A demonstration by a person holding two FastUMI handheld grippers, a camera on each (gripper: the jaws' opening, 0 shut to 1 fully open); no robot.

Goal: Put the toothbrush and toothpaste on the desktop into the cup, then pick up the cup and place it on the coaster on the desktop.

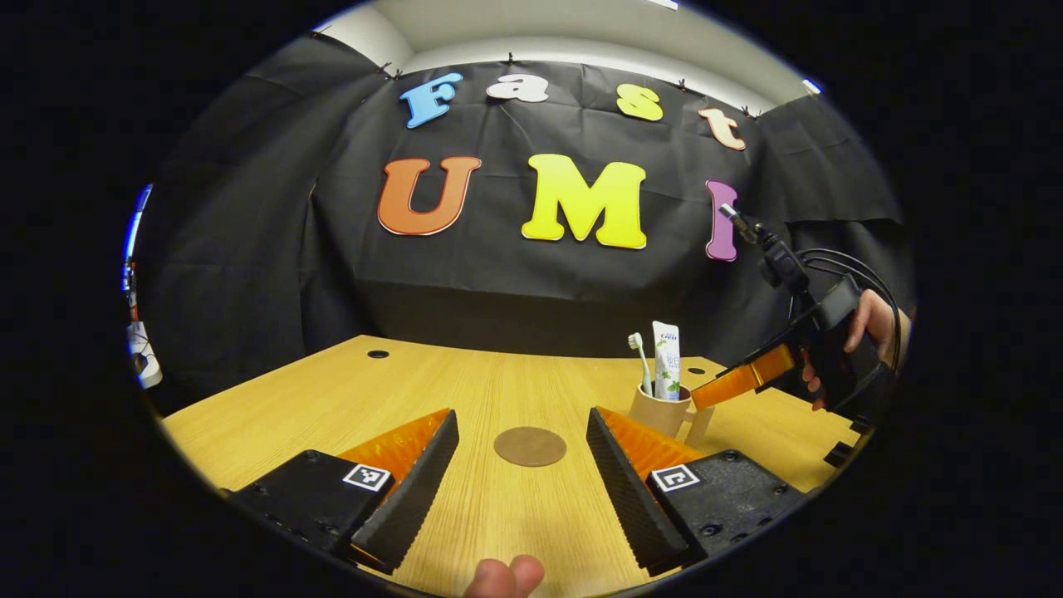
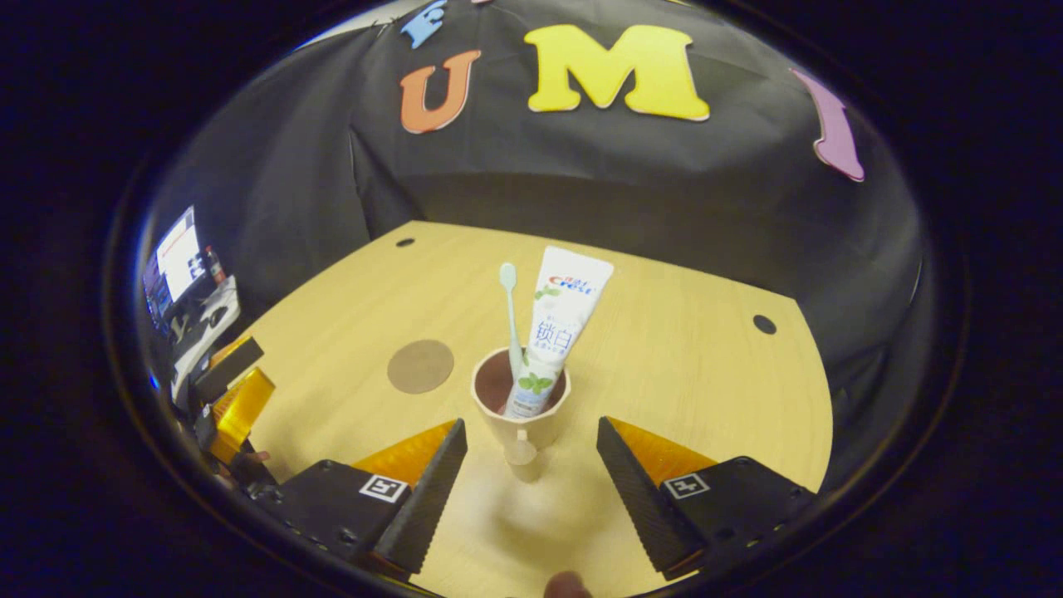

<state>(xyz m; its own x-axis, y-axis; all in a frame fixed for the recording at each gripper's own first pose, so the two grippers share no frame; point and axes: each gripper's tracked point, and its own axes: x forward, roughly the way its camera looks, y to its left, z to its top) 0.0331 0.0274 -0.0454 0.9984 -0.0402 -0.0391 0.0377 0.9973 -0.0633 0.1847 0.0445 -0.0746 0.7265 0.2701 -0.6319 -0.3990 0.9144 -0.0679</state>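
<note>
1. A small tan cup (image 2: 521,413) stands upright on the wooden desk (image 2: 681,365). It has a handle that points toward the right gripper's camera.
2. Two things stand inside the cup. A pale green toothbrush (image 2: 511,320) sticks up on the left with its brush end on top. A white toothpaste tube (image 2: 555,328) leans just beside it on the right, touching the rim.
3. In the left gripper view the same cup (image 1: 662,409) shows farther off on the right, with the toothbrush (image 1: 640,359) and the toothpaste tube (image 1: 666,360) poking out of the top.
4. A round brown coaster (image 2: 420,365) lies flat on the desk, to the left of the cup and apart from it. Nothing sits on it.
5. The right gripper (image 2: 531,477) is spread wide. Its two fingers are on either side of the cup's handle, not touching it. It holds nothing.
6. Seen from the left gripper view, the right gripper (image 1: 714,392) reaches in from the right, held by a hand (image 1: 868,332). Its tip is very close to the cup, but I cannot tell from here if it touches.
7. The left gripper (image 1: 523,453) is also spread wide and holds nothing. The coaster (image 1: 530,446) lies on the desk (image 1: 399,390) between its two fingers, a little ahead of them.
8. Part of the left gripper (image 2: 237,407) shows at the left edge of the right gripper view, well apart from the cup.
9. A fingertip or two (image 1: 504,575) peeks in at the bottom of the left gripper view.
</note>
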